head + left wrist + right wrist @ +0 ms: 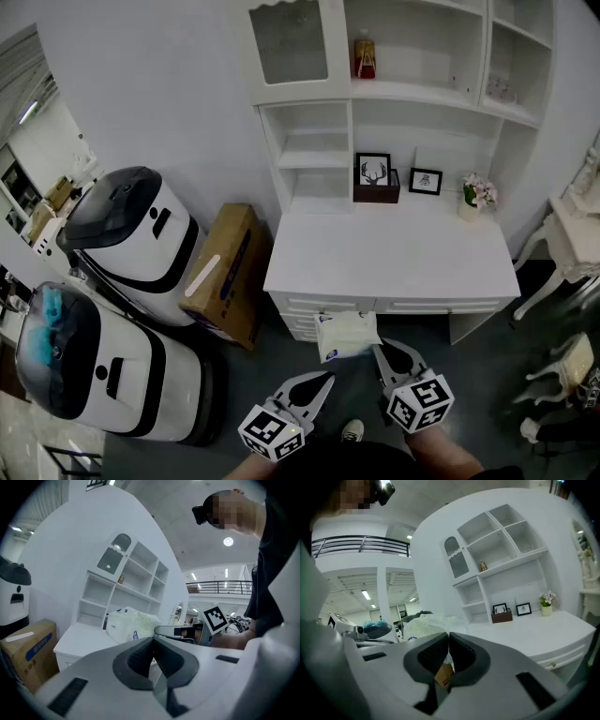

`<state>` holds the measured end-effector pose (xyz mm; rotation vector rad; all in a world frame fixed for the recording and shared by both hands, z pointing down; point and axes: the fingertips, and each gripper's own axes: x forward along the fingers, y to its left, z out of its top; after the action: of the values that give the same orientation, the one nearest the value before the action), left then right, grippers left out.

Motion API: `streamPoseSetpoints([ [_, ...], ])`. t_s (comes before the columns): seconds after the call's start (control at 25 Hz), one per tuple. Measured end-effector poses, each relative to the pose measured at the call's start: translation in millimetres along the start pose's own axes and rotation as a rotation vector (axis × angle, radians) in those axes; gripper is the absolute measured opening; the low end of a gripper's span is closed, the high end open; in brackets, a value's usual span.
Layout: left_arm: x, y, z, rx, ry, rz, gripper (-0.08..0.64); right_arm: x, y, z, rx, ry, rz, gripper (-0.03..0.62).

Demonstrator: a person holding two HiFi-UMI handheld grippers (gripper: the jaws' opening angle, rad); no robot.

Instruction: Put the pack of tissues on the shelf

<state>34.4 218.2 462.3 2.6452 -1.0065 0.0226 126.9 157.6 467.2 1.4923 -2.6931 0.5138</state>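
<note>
- Tissues [345,336] hang just off the front edge of the desk [394,258], pinched in the closed right gripper [380,352].
- Left gripper [324,382] is closed on nothing, beside it.
- Desk front is bare; two frames [373,171] and one vase [469,208] stand at the back.

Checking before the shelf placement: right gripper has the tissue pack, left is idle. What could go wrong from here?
1. The right gripper pinches only a thin edge of the pack of tissues. The bulk hangs ahead of the jaws, so it may slip or swing.
2. The picture frames and flower vase stand below the shelves, and a low approach could knock them.
3. The left gripper is shut and empty, giving no support.
</note>
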Motion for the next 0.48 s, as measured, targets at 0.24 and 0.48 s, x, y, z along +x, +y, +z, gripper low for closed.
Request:
streamPoseSetpoints([
  [0.24, -0.6, -3.8, -2.7, 0.002, 0.002, 0.000, 0.003, -3.5, -2.6, -1.0, 0.005, -0.001, -0.003, 0.008],
  [0.48, -2.3, -5.8, -4.7, -0.007, 0.000, -0.008, 0.003, -4.6, -1.5, -0.6, 0.021, -0.013, 0.000, 0.008],
])
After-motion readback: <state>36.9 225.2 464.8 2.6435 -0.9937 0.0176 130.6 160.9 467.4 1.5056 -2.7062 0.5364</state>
